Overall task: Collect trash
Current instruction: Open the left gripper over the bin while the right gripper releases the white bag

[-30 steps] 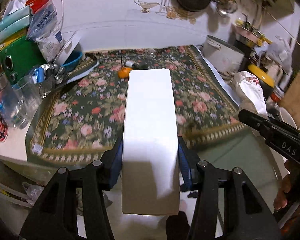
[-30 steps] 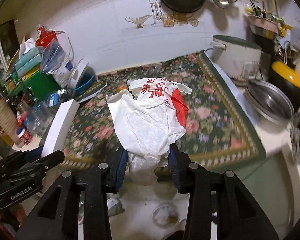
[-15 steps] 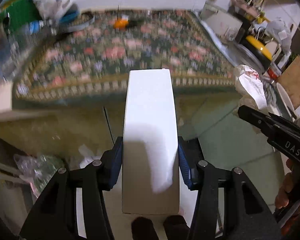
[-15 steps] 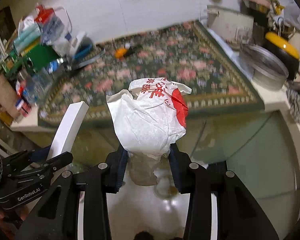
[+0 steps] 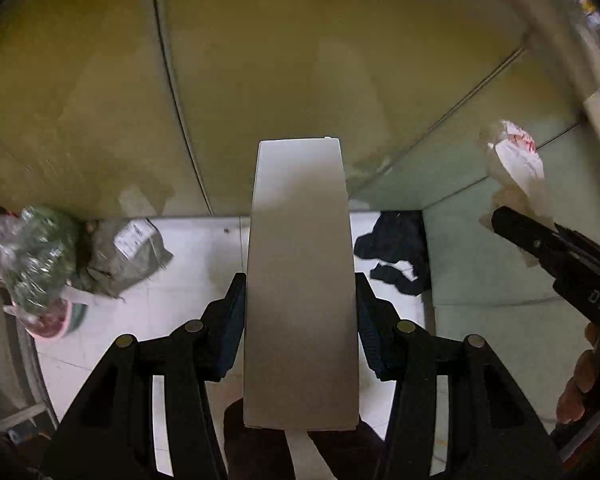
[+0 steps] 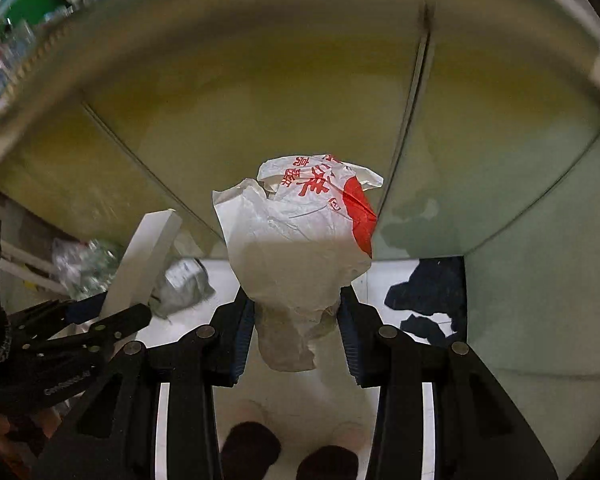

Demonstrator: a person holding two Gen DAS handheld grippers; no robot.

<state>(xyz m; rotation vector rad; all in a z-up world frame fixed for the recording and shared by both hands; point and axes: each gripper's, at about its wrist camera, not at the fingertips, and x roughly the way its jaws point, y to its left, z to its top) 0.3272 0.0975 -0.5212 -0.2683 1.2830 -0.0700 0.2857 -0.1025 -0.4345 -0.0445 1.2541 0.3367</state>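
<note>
Our left tool grips the box; our right tool grips the bag. We should keep both clamped and release at the trash, perhaps the pile at 9 o'clock.

Right gripper, side of body: white letters "DAS", cut off at the picture edge.
Left gripper, side of body: pale lettering, too blurred to read.
Crumpled bag: red printed characters, upside down, not legible.
Grey parcel on floor: white label, print unreadable.
</note>
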